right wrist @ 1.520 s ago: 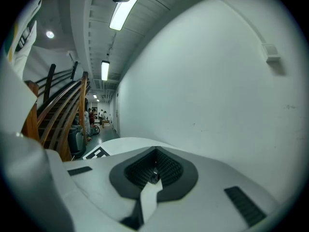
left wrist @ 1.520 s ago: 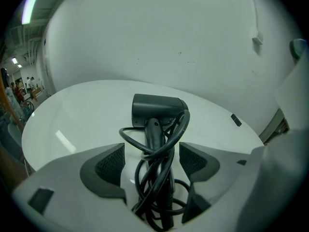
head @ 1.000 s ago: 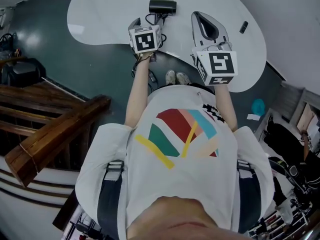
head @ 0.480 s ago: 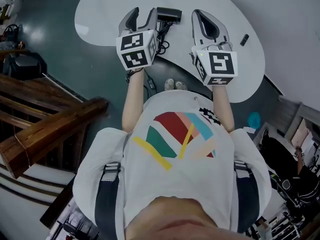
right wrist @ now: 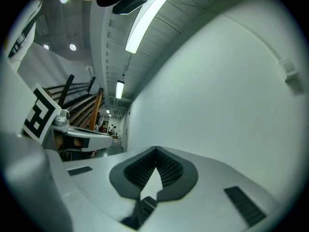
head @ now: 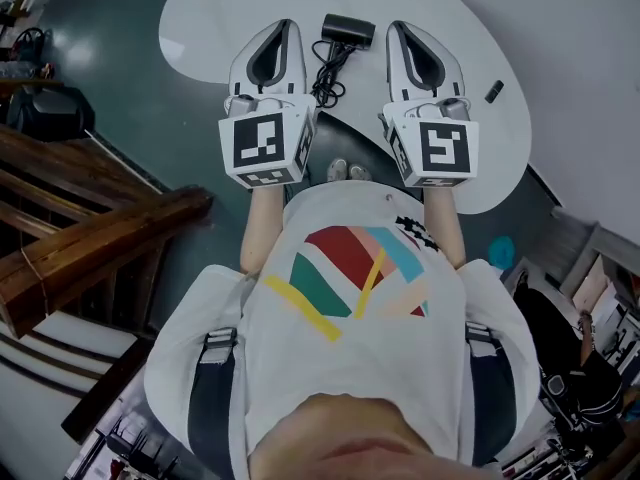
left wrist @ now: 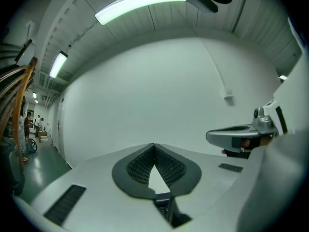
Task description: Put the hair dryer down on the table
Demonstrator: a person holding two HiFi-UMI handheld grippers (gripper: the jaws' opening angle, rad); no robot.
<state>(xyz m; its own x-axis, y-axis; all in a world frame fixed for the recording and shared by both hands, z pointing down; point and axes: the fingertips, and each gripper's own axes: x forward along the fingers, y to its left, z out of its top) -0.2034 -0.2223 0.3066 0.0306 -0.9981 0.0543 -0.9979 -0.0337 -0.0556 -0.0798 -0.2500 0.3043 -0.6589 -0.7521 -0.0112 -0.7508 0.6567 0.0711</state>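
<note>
We see the hair dryer (head: 348,30) lying on the white table (head: 200,28), a black body at twelve o'clock from the person's chest; it lies just past the tips of the two grippers and between them, clear of both. Its black cord (head: 328,68) trails loosely from it toward six o'clock, down the gap between the grippers.

The left gripper (head: 284,28) is held out at about eleven o'clock and the right gripper (head: 397,28) at about one o'clock, side by side above the near part of the table; each marker cube faces up, the left one (head: 265,148) and the right one (head: 437,148).

In the left gripper view we find the left gripper's (left wrist: 154,146) jaws brought together, the tips meeting in a point, with only a thin wedge between the ribbed pads (left wrist: 137,166); they have just been closing, and nothing lies between them. The right gripper (left wrist: 239,137) shows there at three o'clock, against a plain white wall (left wrist: 145,95).

In the right gripper view the right gripper's (right wrist: 155,151) jaws are likewise drawn together and grip nothing; the left gripper (right wrist: 79,134) shows at nine o'clock.

A small dark object (head: 493,91) lies on the table at three o'clock from the right gripper; a wooden railing (head: 100,248) runs at nine o'clock from the person.
</note>
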